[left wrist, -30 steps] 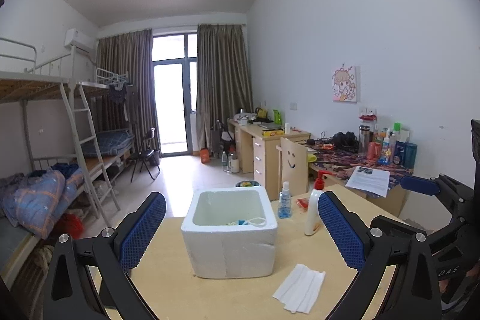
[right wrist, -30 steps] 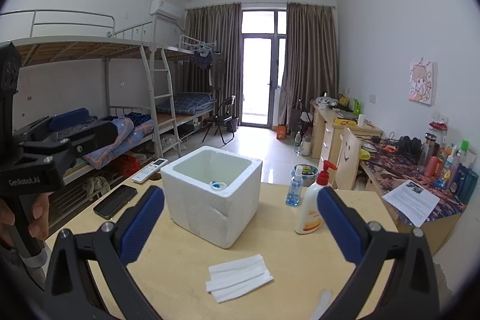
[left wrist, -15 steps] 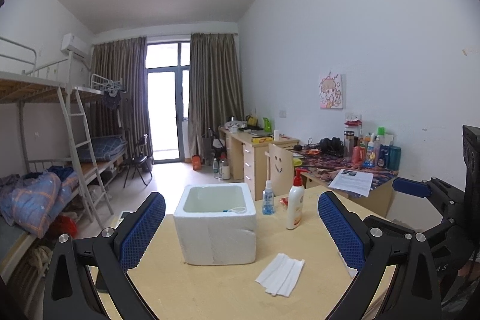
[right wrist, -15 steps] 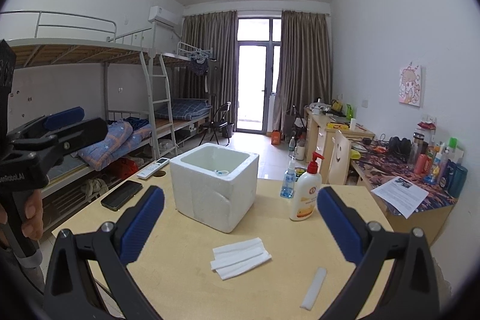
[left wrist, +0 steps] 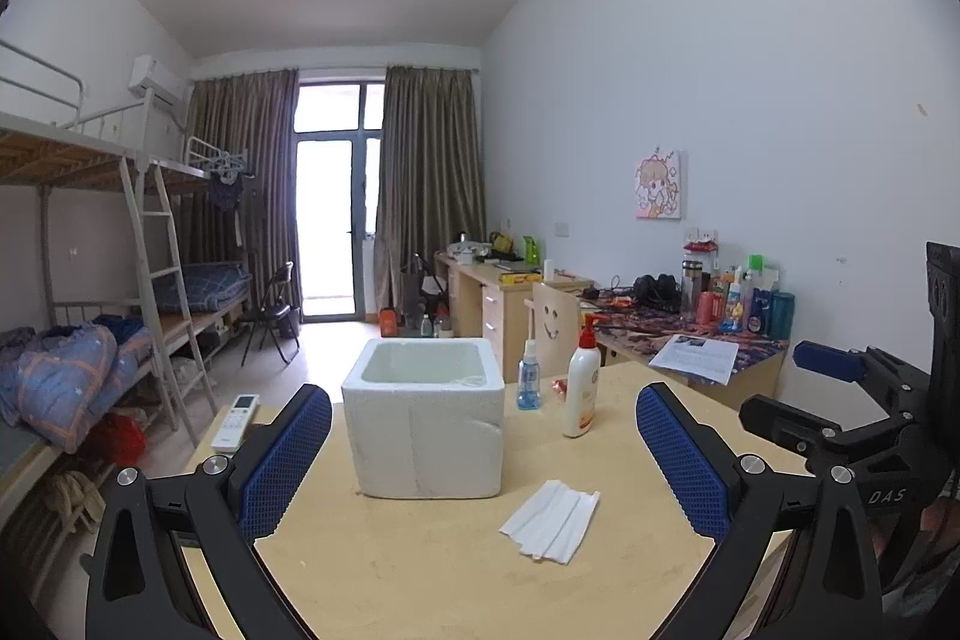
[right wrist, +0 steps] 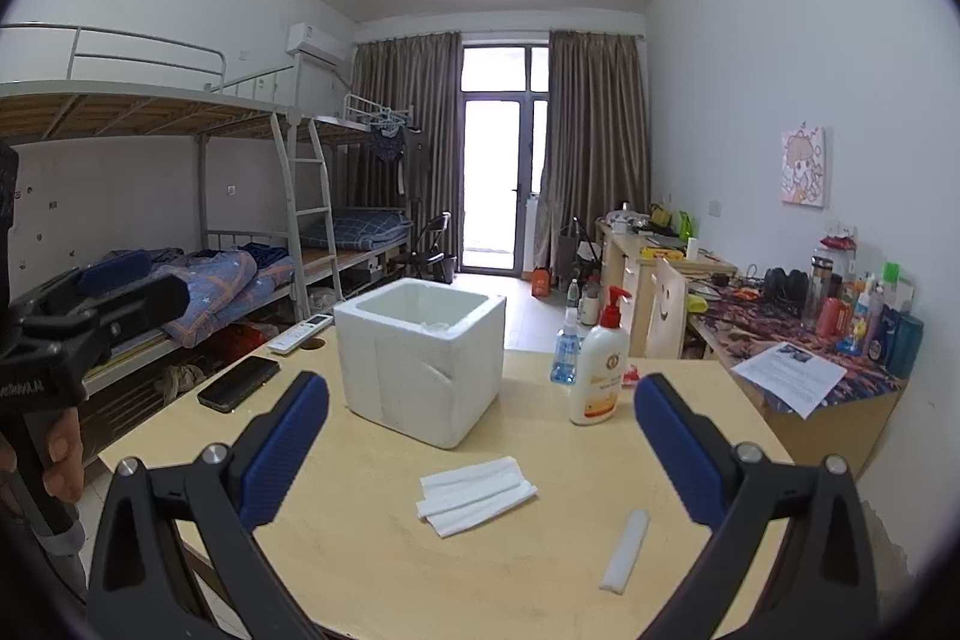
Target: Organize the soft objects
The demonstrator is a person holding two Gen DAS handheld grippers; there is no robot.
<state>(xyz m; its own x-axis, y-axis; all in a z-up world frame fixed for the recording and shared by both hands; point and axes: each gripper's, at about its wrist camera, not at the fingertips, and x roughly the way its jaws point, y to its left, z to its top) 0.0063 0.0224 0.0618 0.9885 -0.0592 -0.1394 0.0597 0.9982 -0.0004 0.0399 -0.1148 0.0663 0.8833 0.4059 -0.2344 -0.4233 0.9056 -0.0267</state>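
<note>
A white foam box (left wrist: 423,424) (right wrist: 420,358) stands open-topped on the wooden table (left wrist: 420,568) (right wrist: 540,568). A stack of folded white cloths (left wrist: 551,520) (right wrist: 475,495) lies in front of it. A small white roll (right wrist: 626,550) lies to the cloths' right. My left gripper (left wrist: 483,466) is open and empty, held back above the near table edge. My right gripper (right wrist: 481,448) is open and empty, also held back from the cloths. Each gripper shows at the side of the other's view.
A lotion pump bottle (left wrist: 582,385) (right wrist: 600,376) and a small blue spray bottle (left wrist: 528,376) (right wrist: 566,355) stand right of the box. A phone (right wrist: 239,383) and a remote (left wrist: 235,421) (right wrist: 300,333) lie at the table's left. A cluttered desk (right wrist: 810,340) is at right, bunk beds at left.
Both grippers have pulled back and away from the box, so the box and cloths look smaller. The white roll has come into the right wrist view. Both stay open.
</note>
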